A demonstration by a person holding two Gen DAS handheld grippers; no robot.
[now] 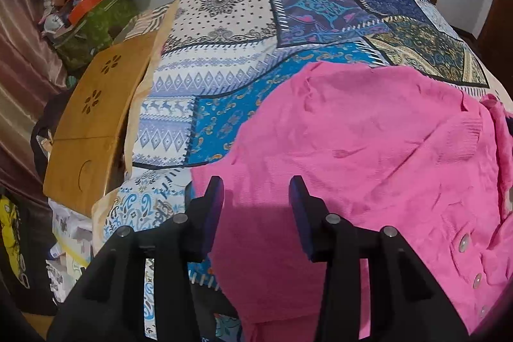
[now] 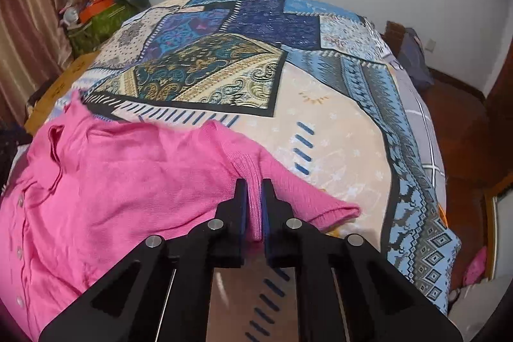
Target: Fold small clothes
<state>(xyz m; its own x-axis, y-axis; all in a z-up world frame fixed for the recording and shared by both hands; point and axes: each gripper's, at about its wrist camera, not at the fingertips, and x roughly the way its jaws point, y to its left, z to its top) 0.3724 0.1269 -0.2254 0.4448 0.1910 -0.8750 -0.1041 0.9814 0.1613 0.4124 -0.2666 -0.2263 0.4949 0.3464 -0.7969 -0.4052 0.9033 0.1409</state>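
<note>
Pink cardigan (image 2: 105, 181) lies under both: right tool (image 2: 255, 207) clamps its sleeve, left tool (image 1: 256, 201) gapes above.

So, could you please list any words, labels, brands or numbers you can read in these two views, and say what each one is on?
None can be read.
Orange box on the pile beside the bed: a pale label shows, too blurred to read.
Dark bag with a yellow print at the left edge: its markings are too distorted to read.
Pink cardigan, patchwork bedspread and wooden panel: patterns and cut-outs only, no text.
</note>
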